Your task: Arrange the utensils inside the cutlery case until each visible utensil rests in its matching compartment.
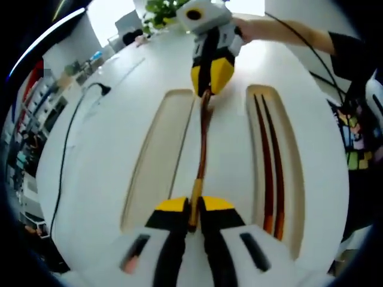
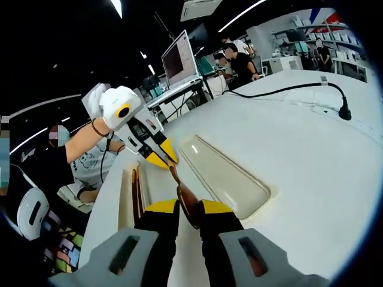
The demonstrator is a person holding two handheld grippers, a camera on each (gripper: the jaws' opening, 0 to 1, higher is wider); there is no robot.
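The white bench (image 1: 90, 155) carries the white case (image 1: 230, 149), which runs up the centre of the left gripper view. Its right compartment (image 1: 292, 179), at right of frame, already holds the two chopsticks (image 1: 269, 173) lying side by side along its length; judged done. Its left compartment (image 1: 158, 155), left of centre, is bare. The one item in hand is the spoon (image 1: 203, 140), a long brown utensil lying along the ridge between the two compartments, near neither floor. The left claw (image 1: 192, 209), at bottom centre, is pinched on its handle end. The right claw (image 1: 209, 81), at upper centre, is pinched on its far end; in the right gripper view the spoon bowl (image 2: 187, 203) sits between that claw's tips at bottom centre. Remaining, by judgement: place the spoon in the bare compartment and release both claws.
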